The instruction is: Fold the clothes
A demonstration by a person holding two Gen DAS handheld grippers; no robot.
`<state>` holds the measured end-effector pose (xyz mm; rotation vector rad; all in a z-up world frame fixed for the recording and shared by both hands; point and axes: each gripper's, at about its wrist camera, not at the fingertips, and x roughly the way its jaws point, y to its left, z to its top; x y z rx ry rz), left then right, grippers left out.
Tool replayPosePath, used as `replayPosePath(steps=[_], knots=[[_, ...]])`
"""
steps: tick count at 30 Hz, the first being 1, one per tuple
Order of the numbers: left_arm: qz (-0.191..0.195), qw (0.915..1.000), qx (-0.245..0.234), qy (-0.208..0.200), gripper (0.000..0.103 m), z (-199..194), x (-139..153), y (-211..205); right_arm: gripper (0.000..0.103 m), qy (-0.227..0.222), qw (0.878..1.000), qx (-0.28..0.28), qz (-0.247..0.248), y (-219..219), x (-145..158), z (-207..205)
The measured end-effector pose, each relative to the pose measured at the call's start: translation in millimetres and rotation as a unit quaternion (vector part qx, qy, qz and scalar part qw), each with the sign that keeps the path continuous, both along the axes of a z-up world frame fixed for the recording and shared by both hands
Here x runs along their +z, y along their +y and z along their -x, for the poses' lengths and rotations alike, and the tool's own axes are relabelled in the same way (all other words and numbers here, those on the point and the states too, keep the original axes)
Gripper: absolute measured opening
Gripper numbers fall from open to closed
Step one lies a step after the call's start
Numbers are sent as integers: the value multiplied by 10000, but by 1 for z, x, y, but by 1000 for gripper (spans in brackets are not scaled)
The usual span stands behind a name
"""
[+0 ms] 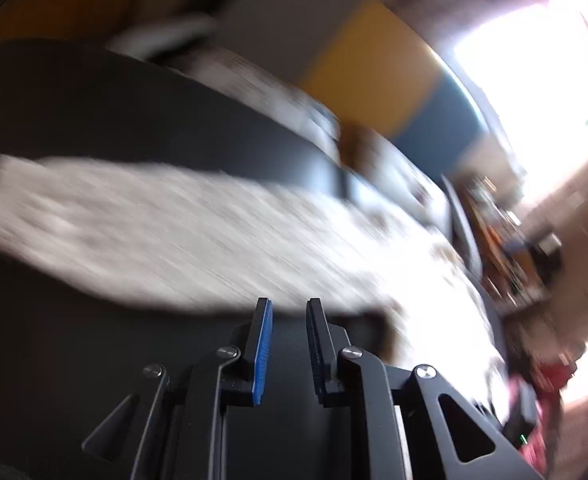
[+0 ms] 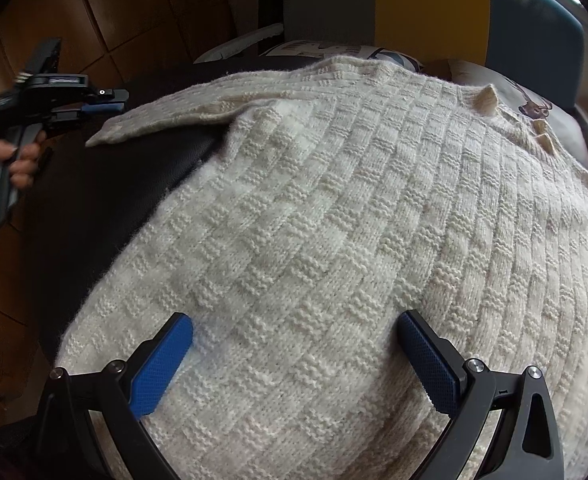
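A cream knitted sweater with a basket-weave pattern lies spread flat on a black surface. Its left sleeve stretches out to the left. My right gripper is open, its blue pads just above the sweater's near part, holding nothing. My left gripper is at the far left, just past the sleeve's cuff, held by a hand. In the blurred left wrist view my left gripper has its jaws nearly together with a small gap and nothing between them. The sleeve lies just ahead of it.
A chair back in grey, yellow and blue panels stands behind the sweater. Printed cushions lie at the back right. Brown wooden floor shows at the left. A bright window glares at the right of the left wrist view.
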<state>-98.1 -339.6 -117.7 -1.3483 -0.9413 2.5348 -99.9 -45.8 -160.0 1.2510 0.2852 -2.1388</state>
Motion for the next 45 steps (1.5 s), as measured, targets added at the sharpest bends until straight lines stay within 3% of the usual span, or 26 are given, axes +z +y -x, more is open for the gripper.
replayPosePath(steps=[2, 5, 11, 13, 15, 17, 21, 25, 29, 32, 35, 41, 45], knots=[[-137, 9991, -356, -164, 18, 7, -10, 37, 103, 16, 10000, 0, 5, 0, 0, 1], [-218, 9983, -474, -271, 21, -8, -12, 68, 103, 19, 10000, 36, 25, 3, 0, -3], [-188, 9978, -562, -306, 26, 15, -24, 98, 103, 7, 9996, 105, 260, 17, 3, -10], [-160, 9969, -681, -353, 22, 29, -33, 109, 103, 33, 9994, 119, 323, 19, 3, -10], [45, 9963, -789, -337, 6, 27, -38, 119, 103, 76, 9993, 144, 334, 19, 4, -10], [191, 9964, -754, -346, 5, 17, -40, 122, 103, 82, 9993, 168, 322, 19, 4, -10], [46, 9975, -581, -401, 5, 5, -44, 116, 103, 87, 9989, 333, 316, 19, 5, -12], [276, 9972, -589, -355, 6, 0, -26, 114, 103, 18, 9988, 362, 326, 23, 5, -21], [683, 9959, -553, 221, 11, 11, 16, 111, 103, -212, 9981, 527, 235, 33, 7, -41], [1146, 9906, -640, 396, 17, 43, 36, 114, 103, -322, 9970, 595, 368, 44, 10, -42], [1671, 9828, -718, 320, 16, 86, 37, 117, 103, -512, 9939, 300, 927, 57, 25, -23], [2003, 9776, -635, -123, 17, 130, 9, 97, 103, 78, 9902, -380, 1342, 77, 53, 31], [2158, 9757, -200, -327, 16, 122, -12, 70, 103, 234, 9939, -538, 936, 50, 45, 96]])
